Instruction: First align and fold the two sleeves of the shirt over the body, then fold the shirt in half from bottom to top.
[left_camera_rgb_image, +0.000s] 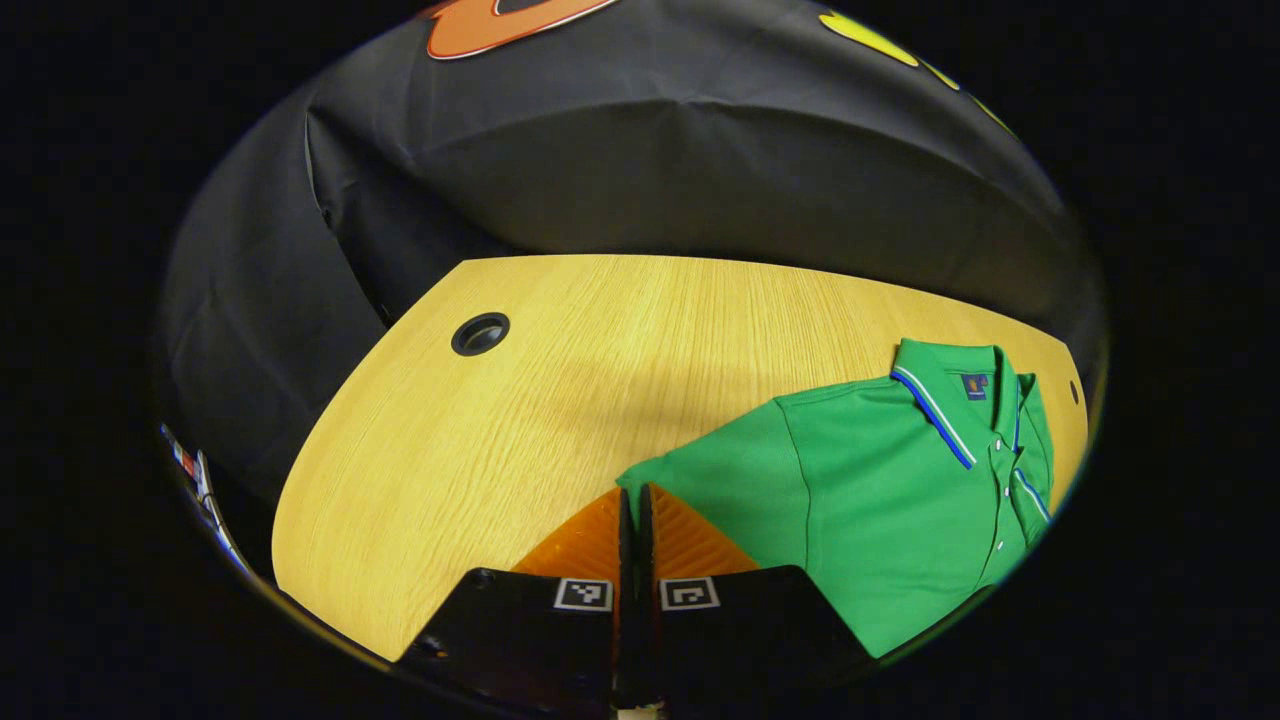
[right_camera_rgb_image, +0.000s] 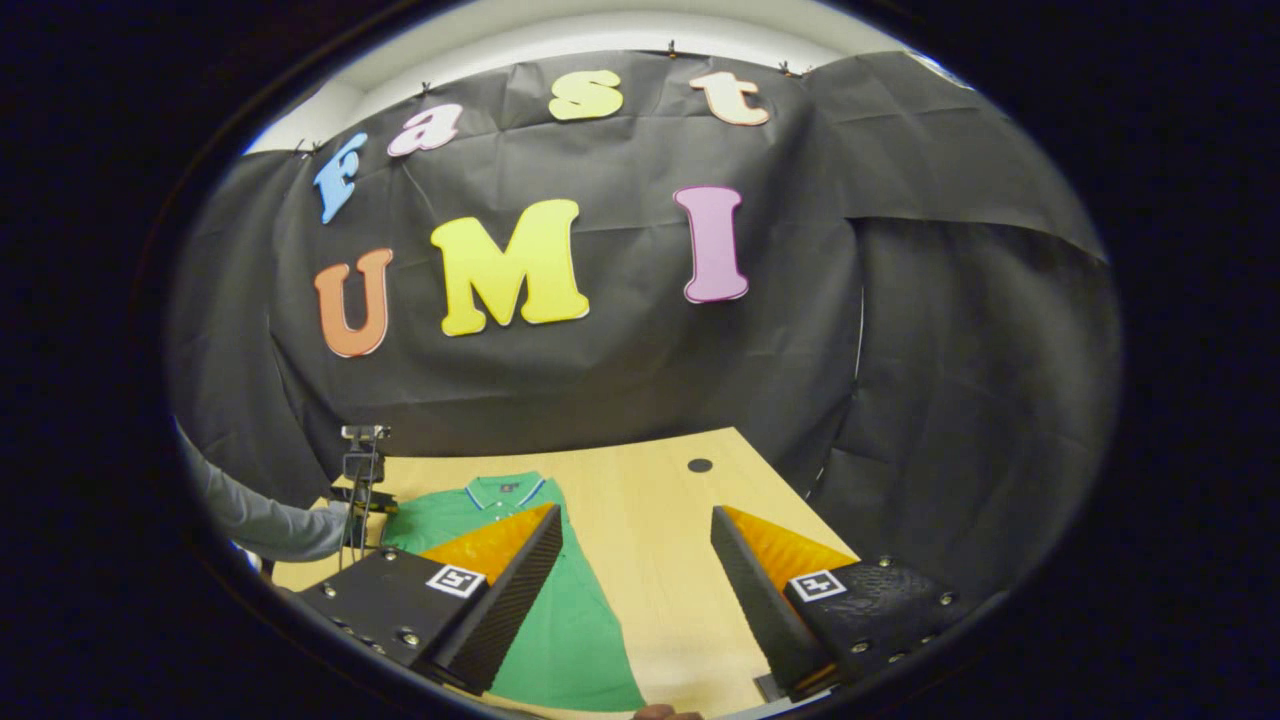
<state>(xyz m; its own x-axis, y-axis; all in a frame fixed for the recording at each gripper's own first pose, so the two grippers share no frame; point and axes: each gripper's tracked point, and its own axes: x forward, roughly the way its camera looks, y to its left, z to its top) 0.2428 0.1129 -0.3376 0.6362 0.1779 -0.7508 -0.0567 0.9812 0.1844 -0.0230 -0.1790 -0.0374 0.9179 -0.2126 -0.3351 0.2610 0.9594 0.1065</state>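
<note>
Shirt (left_camera_rgb_image: 880, 500), flat on table (left_camera_rgb_image: 520, 400): left hand-held gripper (left_camera_rgb_image: 634, 500) pinching sleeve (left_camera_rgb_image: 700, 475) edge at 6 o'clock; right hand-held gripper (right_camera_rgb_image: 636, 535) wide, empty. Step 1; next, fold sleeve over body.

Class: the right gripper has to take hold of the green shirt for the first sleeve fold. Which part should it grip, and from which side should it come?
Probably the sleeve on its own side, near the cuff, coming in from the outer edge and low over the table. The shirt lies flat, so a loose edge is likely the easiest part to pinch. The right gripper is open above it; the left gripper sits closed at the other sleeve.
</note>
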